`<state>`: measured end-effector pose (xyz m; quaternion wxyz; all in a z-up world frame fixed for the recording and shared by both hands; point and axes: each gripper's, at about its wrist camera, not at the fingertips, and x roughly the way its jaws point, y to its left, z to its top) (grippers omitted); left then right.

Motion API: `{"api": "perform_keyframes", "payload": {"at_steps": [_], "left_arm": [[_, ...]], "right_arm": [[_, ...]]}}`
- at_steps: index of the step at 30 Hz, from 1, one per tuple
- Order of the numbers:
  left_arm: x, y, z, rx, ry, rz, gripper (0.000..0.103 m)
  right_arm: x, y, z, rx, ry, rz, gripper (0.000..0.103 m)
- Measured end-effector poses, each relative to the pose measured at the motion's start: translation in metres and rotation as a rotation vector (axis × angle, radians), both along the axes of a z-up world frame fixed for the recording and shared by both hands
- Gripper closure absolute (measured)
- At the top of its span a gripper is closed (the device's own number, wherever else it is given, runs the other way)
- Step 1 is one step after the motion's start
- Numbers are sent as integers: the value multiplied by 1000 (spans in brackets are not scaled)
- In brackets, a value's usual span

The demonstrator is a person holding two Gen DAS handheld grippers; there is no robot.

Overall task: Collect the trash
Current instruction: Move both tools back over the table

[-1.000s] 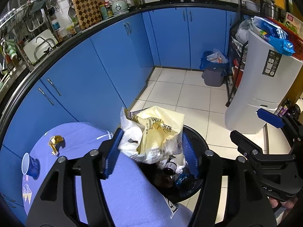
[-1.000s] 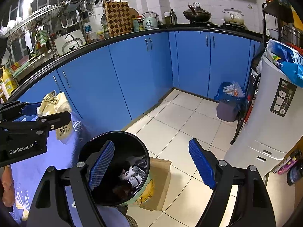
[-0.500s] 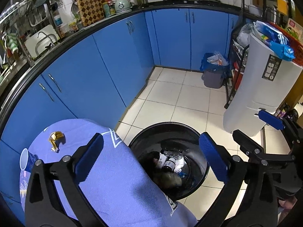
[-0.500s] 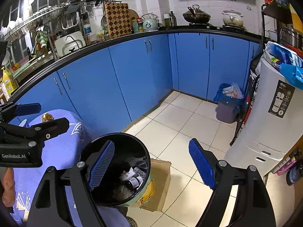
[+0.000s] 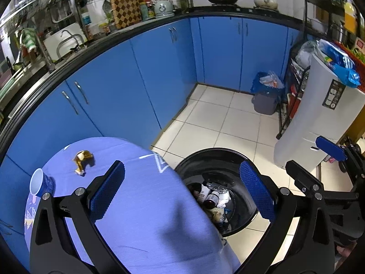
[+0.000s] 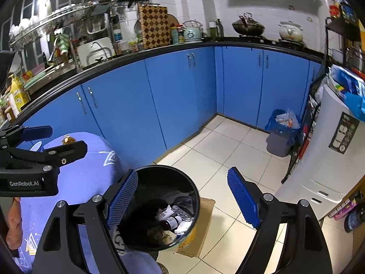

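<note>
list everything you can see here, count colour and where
trash bin: 1, black, on floor beside table, bottles and wrappers inside
crumpled wrapper: 1, gold, on table
paper cup: 1, blue, table's left edge
table: 1, purple cloth, foreground
cardboard: 1, brown, under bin
small bin: 1, grey with blue bag, far corner
cabinets: blue, along wall
white appliance: 1, right
left gripper: open, empty
right gripper: open, empty
</note>
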<state>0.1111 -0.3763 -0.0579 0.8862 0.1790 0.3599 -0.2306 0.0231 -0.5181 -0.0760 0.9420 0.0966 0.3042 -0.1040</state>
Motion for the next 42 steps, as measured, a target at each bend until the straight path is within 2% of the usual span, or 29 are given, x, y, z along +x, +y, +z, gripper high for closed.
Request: {"api": "perform_keyframes", "payload": {"at_steps": [18,31,42], "left_arm": [[31,106,19,-94,-5,155,4],[56,199,10,-125,4,291,4],[78,264,-5,-137,24,393,4]], "right_arm": [[48,97,29,-89,-13,149,24],[95,181,23,-130,28,278,24],[135,232,13,-131,63,355,24]]}}
